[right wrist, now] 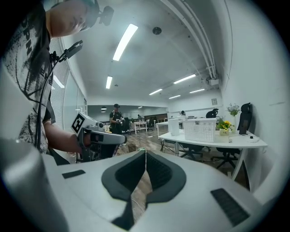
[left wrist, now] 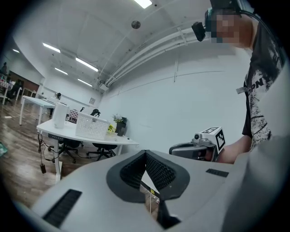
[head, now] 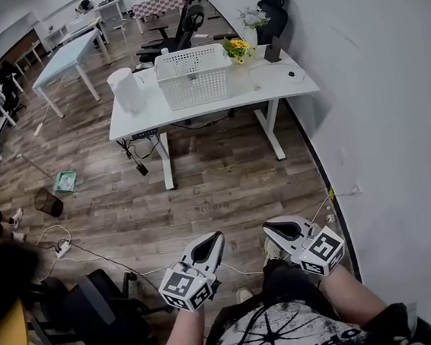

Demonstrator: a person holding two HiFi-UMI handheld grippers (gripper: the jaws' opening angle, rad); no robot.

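Low in the head view, just in front of the person's lap, the left gripper [head: 216, 239] and the right gripper [head: 272, 230] hung side by side over the wooden floor [head: 225, 190], a little apart. Each was clenched, its tips meeting, and neither held anything. A thin white cable [head: 245, 270] lay on the floor just beneath them. Well apart from both, against the wall, stood a white desk [head: 286, 84] bearing a white basket [head: 194, 74], yellow flowers [head: 238, 48] and a white cylinder [head: 126, 89]. A black office chair [head: 99, 306] sat near the left gripper, at the lower left.

From the left gripper view, the jaws pressed together at their tips with nothing between them, and a strip of floor and white cable showed through the gap lower down. The right gripper [left wrist: 174, 149] appeared just beside it, held in a hand. The desk and basket stood far off at the left.

From the right gripper view, the jaws were likewise clamped tip to tip on nothing. The left gripper [right wrist: 123, 139] appeared close by at the left, and the desk with basket and flowers stood at the right. A person [right wrist: 116, 118] stood far back in the room.
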